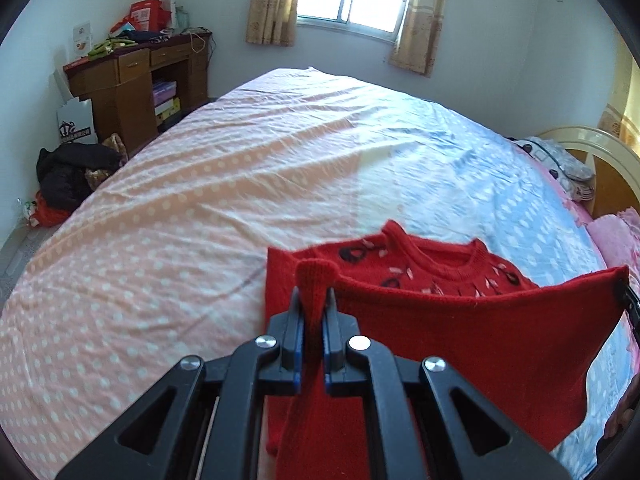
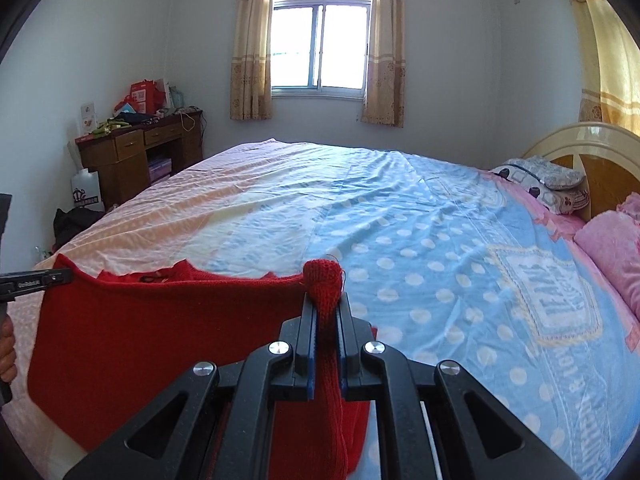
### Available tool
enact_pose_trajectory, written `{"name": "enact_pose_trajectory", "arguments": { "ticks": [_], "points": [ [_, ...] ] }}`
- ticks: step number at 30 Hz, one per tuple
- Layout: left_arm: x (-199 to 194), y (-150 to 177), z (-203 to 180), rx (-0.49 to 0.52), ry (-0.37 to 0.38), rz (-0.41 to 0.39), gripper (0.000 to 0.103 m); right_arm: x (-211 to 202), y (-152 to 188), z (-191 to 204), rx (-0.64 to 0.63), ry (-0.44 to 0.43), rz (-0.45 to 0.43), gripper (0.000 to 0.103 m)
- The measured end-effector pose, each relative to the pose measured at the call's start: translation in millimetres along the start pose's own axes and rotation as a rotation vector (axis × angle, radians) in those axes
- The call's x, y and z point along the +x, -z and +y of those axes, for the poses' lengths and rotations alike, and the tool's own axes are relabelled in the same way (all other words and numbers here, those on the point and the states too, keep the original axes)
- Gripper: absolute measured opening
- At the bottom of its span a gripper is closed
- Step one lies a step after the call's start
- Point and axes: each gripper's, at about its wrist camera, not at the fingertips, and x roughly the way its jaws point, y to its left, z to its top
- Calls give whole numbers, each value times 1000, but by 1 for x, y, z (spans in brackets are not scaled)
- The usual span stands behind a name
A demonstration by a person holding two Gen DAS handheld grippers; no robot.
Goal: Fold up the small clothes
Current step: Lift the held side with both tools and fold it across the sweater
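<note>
**Inspector:** Reporting on both grips, please. What sits between your fingers?

**Operator:** My left gripper (image 1: 313, 300) is clamped on a bunched fold of the red knitted sweater (image 1: 460, 344); a knob of knit pokes out past my fingertips and more of it hangs down between the blue pads. My right gripper (image 2: 324, 304) is pinched on another bunch of the same sweater (image 2: 160, 340) in the same way, wool bulging beyond the tips.

**Inspector:** Location of the garment relative to your fingers?

**Operator:** From my left fingers, a taut red edge runs away to the right, ending at my other gripper's tip (image 1: 628, 300) at the frame's border. From my right fingers, that edge runs left to the left gripper's tip (image 2: 48, 278). The panel hangs below this edge, lifted off the bed.

**Inspector:** And beyond your fingertips?

**Operator:** The collar and patterned front lie just ahead of my left fingers on the dotted bedspread (image 1: 200, 208), pink on one side, blue on the other. Pillows (image 2: 540, 184) rest far to the right of my right fingers, by the headboard (image 2: 600, 148).
</note>
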Motion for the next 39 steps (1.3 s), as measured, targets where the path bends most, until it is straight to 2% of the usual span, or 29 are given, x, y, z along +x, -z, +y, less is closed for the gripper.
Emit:
{"name": "enact_pose_trajectory", "arguments": {
  "ticks": [9, 15, 22, 27, 31, 35, 39],
  "points": [
    [24, -42, -3, -4, -35, -34, 7, 52, -20, 3, -20, 52, 7, 7],
    [57, -53, -10, 0, -58, -9, 7, 93, -19, 2, -20, 92, 30, 7],
    [103, -54, -14, -22, -86, 40, 7, 149, -5, -14, 56, 121, 124, 7],
    [131, -41, -15, -14, -155, 72, 7, 170, 5, -15, 69, 114, 197, 7],
    [128, -41, -23, 19, -188, 43, 10, 181, 9, -11, 49, 147, 237, 7],
    [139, -40, -24, 34, -208, 92, 15, 193, 14, -14, 58, 213, 303, 7],
    [138, -40, -22, 29, -210, 91, 19, 197, 18, -18, 73, 274, 352, 7]
  ]
}}
